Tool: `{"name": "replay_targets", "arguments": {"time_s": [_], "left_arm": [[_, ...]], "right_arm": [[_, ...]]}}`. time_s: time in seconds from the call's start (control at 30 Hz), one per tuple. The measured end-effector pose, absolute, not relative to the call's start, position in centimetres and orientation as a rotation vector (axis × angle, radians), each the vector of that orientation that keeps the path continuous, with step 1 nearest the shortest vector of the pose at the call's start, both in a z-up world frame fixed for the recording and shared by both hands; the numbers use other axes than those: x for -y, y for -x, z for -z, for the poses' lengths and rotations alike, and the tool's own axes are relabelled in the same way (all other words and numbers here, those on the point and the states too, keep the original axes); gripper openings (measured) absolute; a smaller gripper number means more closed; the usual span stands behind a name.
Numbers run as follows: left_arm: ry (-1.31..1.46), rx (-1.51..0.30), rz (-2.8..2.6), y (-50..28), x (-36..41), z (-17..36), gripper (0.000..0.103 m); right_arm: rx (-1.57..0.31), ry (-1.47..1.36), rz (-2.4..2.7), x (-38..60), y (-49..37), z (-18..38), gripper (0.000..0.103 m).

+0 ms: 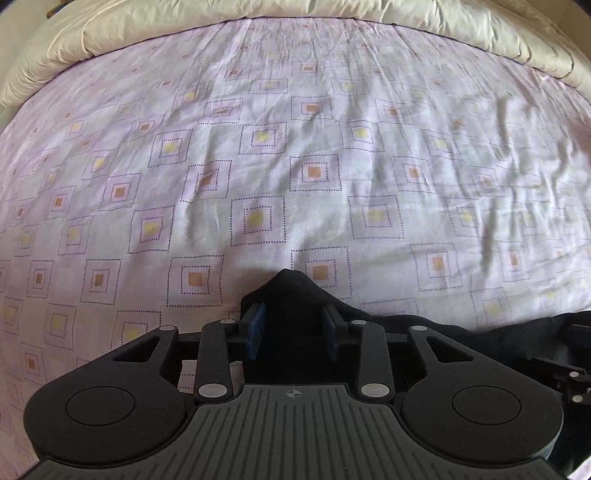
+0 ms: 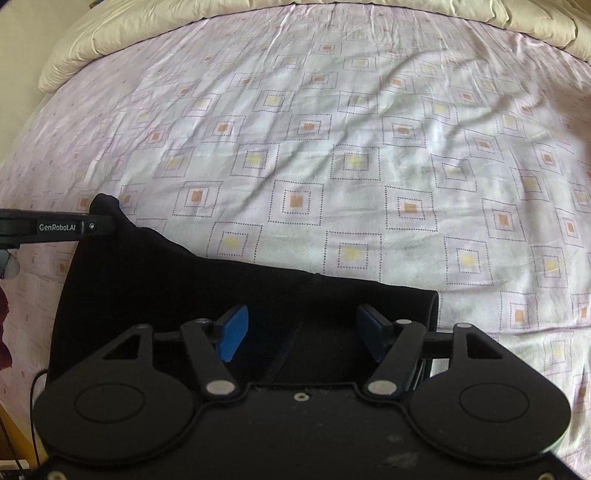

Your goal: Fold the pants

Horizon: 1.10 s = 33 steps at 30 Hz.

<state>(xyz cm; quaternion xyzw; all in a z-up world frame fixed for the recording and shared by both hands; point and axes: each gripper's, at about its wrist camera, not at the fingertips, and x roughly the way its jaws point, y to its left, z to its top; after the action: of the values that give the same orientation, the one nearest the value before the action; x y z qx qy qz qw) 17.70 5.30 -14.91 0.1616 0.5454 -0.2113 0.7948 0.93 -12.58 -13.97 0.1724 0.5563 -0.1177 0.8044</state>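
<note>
Presently the black fabric pants (image 2: 177,288) lie along the near edge of the bed, on the lilac bedsheet printed with dotted squares (image 2: 332,129), with a cream quilt (image 2: 147,26) bunched along the far side.

Left gripper (image 1: 294,325): blue pads (image 1: 257,328) flank a raised peak of the cloth; contact cannot be confirmed from its own view, and the grip state cannot be determined.

Right gripper (image 2: 303,332): jaws spread wide above the flat cloth, nothing pinched; released.

Assessment: a fold appears just laid down. To finish it well, the left corner should be lowered until the peak lies flat before letting go, edges aligned with the layer beneath, then creases smoothed outward.

View comparison: the right wrist view shows the folded panel's full outline, its rounded right edge, and the left gripper's arm reaching the lifted corner from the side. The left wrist view shows only that peak and a strip of cloth trailing right.
</note>
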Motion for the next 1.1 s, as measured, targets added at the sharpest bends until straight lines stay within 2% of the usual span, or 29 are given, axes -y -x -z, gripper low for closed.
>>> {"name": "replay_targets", "arguments": {"time_s": [0.2, 0.37, 0.4, 0.43, 0.47, 0.5, 0.57, 0.67, 0.73, 0.8, 0.93, 1.1], "left_arm": [[-0.337, -1.181, 0.468, -18.1, -5.4, 14.7, 0.035], [-0.240, -1.093, 0.495, -17.2, -7.7, 11.5, 0.035], [-0.229, -1.080, 0.496, -16.8, -8.2, 11.0, 0.038], [-0.223, -1.075, 0.499, -16.3, -8.7, 10.5, 0.042], [-0.223, -1.075, 0.501, -15.8, -9.2, 10.3, 0.052], [-0.228, -1.083, 0.504, -15.1, -9.5, 10.4, 0.064], [-0.243, -1.118, 0.525, -13.5, -10.1, 11.1, 0.072], [-0.302, -1.198, 0.539, -11.1, -10.6, 13.4, 0.072], [-0.322, -1.243, 0.537, -9.5, -11.2, 15.0, 0.077], [-0.291, -1.255, 0.532, -8.4, -12.0, 15.9, 0.087], [-0.195, -1.275, 0.504, -8.3, -13.1, 15.8, 0.088], [-0.228, -1.164, 0.532, -9.5, -12.6, 13.5, 0.088]], "right_arm": [[-1.200, -0.393, 0.260, 13.3, -2.6, 14.8, 0.080], [-1.106, -0.406, 0.292, 13.9, -1.3, 12.1, 0.077], [-1.082, -0.390, 0.305, 13.9, -0.8, 11.3, 0.078], [-1.066, -0.374, 0.318, 13.8, -0.1, 10.7, 0.085], [-1.053, -0.365, 0.329, 13.8, 0.6, 10.3, 0.091], [-1.045, -0.362, 0.334, 13.7, 1.4, 10.0, 0.092], [-1.063, -0.353, 0.345, 13.3, 3.1, 10.2, 0.093], [-1.152, -0.354, 0.357, 12.7, 5.6, 11.9, 0.093], [-1.222, -0.402, 0.356, 12.4, 7.4, 13.6, 0.093], [-1.249, -0.483, 0.366, 12.5, 9.2, 14.7, 0.095], [-1.239, -0.593, 0.406, 13.0, 11.3, 15.1, 0.100], [-1.145, -0.569, 0.393, 13.9, 10.7, 12.9, 0.100]]}}
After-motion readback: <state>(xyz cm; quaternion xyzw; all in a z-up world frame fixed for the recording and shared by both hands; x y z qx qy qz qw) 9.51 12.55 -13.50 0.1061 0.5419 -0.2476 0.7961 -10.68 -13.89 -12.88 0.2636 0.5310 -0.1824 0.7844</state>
